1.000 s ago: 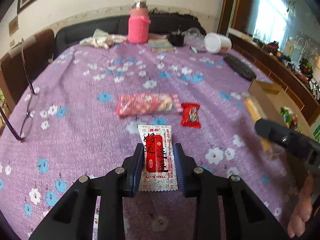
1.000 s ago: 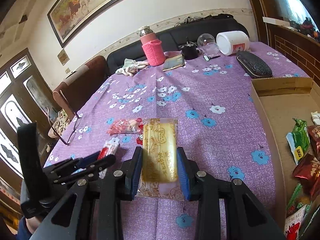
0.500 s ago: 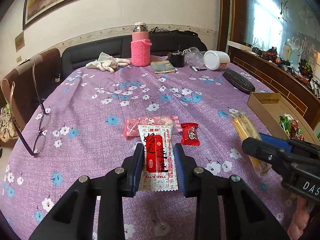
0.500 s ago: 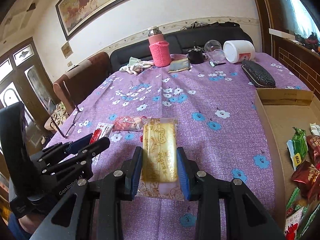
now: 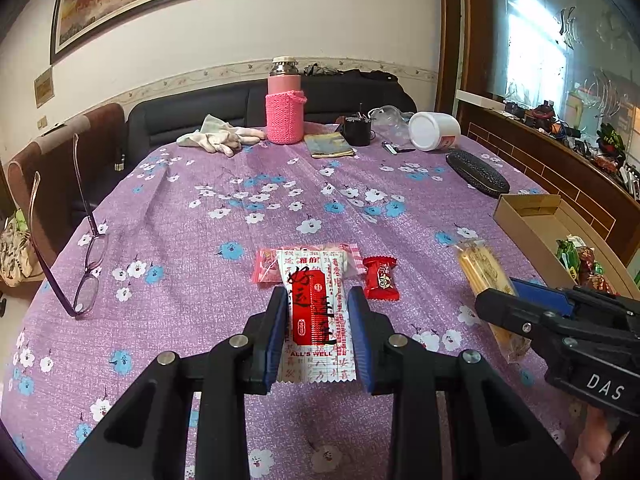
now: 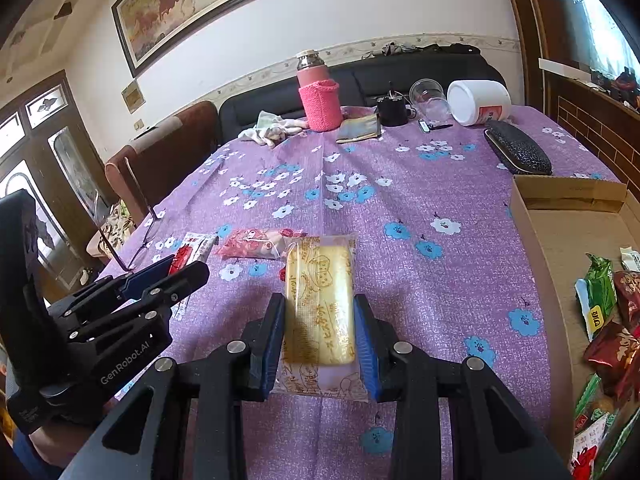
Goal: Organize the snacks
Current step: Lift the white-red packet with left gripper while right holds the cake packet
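Left gripper (image 5: 318,334) pinches a white-and-red snack packet (image 5: 316,316); packet hides part of the pink packet (image 5: 266,266) behind it. Right gripper (image 6: 320,338) clamps a yellow biscuit pack (image 6: 320,300). Cardboard box (image 6: 568,232) is cut off at the frame edge; its snacks show better in the right view. Small red candy (image 5: 382,278) appears only in the left view.

Both views sit close behind their own tongs, looking steeply down and forward across the worktop (image 5: 168,216) toward the far sofa. Each catches the other's tongs at its edge; both share the pink flask (image 6: 318,98) and, seemingly, the cardboard box (image 5: 520,220).
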Demonstrator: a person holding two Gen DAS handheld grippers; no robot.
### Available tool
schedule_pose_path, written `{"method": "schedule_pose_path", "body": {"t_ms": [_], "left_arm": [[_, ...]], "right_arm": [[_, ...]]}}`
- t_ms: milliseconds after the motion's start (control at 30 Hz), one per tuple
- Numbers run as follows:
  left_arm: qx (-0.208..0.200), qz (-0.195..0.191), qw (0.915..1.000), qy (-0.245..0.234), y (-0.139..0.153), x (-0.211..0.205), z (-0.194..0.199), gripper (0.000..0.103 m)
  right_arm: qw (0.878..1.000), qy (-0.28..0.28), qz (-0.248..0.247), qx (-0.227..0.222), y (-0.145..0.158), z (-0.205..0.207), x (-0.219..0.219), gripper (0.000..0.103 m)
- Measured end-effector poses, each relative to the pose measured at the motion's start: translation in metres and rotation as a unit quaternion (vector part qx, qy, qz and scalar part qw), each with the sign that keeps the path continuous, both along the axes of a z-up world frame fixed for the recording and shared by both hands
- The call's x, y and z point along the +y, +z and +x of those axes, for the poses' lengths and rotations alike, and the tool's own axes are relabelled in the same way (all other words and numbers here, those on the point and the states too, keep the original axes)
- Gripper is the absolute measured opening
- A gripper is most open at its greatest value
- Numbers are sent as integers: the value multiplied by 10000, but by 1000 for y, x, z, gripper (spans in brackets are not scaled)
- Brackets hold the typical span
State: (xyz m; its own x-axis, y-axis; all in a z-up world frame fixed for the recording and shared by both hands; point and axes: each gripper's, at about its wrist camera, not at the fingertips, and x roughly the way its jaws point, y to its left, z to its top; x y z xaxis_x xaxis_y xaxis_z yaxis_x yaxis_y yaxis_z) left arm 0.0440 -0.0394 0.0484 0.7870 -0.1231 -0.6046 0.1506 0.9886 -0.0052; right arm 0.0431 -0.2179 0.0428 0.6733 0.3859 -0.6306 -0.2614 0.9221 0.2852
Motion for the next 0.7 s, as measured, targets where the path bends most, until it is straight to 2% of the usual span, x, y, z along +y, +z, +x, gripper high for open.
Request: {"method": "schedule_pose_path", "body": {"t_ms": [700], "left_arm": [[-94,-49,9999,6,6,0,-3,30]], "right_arm": [[10000,-79,-2,32,-3,2,-4,36]]}}
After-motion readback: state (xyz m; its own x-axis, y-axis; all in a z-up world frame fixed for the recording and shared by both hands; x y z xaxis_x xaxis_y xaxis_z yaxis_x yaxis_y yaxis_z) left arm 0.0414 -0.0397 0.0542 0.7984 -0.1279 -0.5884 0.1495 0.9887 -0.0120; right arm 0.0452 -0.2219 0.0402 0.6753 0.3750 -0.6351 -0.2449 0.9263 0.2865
